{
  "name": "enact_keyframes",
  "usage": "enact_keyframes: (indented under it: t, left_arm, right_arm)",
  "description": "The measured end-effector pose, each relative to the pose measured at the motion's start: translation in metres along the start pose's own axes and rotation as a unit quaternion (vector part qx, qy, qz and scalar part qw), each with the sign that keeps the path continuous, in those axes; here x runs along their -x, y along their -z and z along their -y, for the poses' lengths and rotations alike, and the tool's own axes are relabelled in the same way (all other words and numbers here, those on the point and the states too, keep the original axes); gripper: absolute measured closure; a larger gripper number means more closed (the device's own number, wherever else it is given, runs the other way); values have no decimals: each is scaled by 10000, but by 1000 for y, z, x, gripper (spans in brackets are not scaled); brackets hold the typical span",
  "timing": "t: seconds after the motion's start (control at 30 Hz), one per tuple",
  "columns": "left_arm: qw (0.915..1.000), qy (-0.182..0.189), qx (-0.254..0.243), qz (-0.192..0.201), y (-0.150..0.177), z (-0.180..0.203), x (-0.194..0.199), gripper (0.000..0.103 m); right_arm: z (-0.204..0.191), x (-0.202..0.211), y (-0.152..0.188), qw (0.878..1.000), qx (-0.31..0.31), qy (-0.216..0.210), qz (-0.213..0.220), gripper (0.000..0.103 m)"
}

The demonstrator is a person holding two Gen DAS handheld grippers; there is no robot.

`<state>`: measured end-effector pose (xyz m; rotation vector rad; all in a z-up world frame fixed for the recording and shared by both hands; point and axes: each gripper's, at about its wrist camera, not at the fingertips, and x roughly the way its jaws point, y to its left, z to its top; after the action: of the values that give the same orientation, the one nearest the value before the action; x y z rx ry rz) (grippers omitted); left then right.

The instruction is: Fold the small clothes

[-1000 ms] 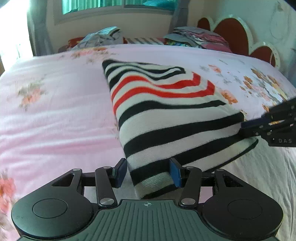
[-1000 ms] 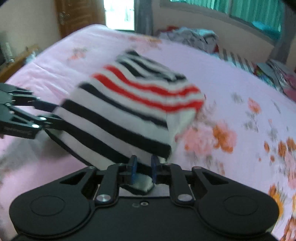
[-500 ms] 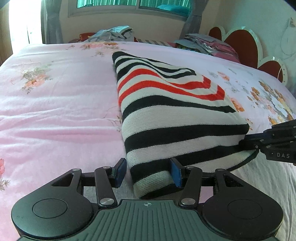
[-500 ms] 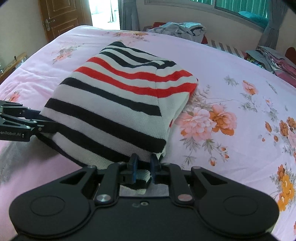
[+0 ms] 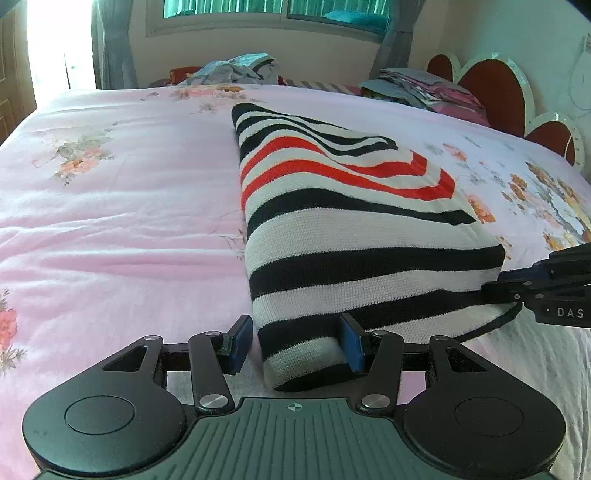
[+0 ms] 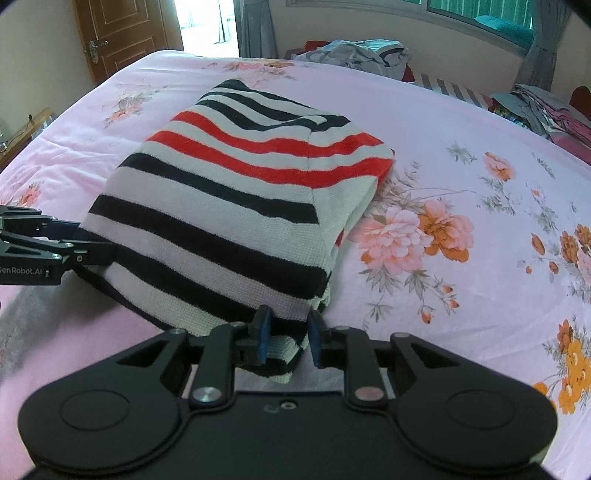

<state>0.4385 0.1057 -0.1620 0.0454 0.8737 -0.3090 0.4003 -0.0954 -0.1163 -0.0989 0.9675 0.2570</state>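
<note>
A folded striped sweater (image 5: 343, 225), black, white and red, lies on the pink floral bed (image 5: 110, 221). It also shows in the right wrist view (image 6: 236, 206). My left gripper (image 5: 293, 349) is open, its jaws wide apart around the sweater's near left corner. My right gripper (image 6: 286, 338) has its jaws slightly parted around the near right hem, no longer pinching it. Each gripper shows in the other's view, the right one (image 5: 543, 295) at the sweater's right corner and the left one (image 6: 44, 251) at its left corner.
Piles of other clothes (image 5: 236, 68) lie at the bed's far edge, and a folded stack (image 5: 424, 90) sits by the red headboard (image 5: 491, 92). A wooden door (image 6: 122, 33) stands at the far left.
The sweater has been lowered onto the bed and has come to rest. My right gripper's jaws have opened slightly off the hem. My left gripper has stayed open.
</note>
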Motion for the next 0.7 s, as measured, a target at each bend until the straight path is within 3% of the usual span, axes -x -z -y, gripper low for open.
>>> enact_keyframes:
  t: [0.17,0.27,0.33,0.37,0.43,0.7]
  left_arm:
    - [9999,-104,-61,-4,1,6,3,51]
    - [9996,-145,247,4,2,5,7,50]
    - [9983,-203,532,99,5,7,19,11]
    - [9977,-277,540,301,9,10,27,0]
    - [9969,-356,457,534,17,19,42,0]
    - [9966,-326,532,544,45,52,87,0]
  right_arm:
    - [-1,1,3,10000,-26,30,75,81]
    - [3,5,4,9996,-232,7,136,77]
    - [4,18,6,9987,-416,205,206,45]
    - [4,26,10,9979,-461,337,317,5]
    - [5,38,22,9972,-471,383,433,1]
    - [13,77,66,9951,-765,515,363,0]
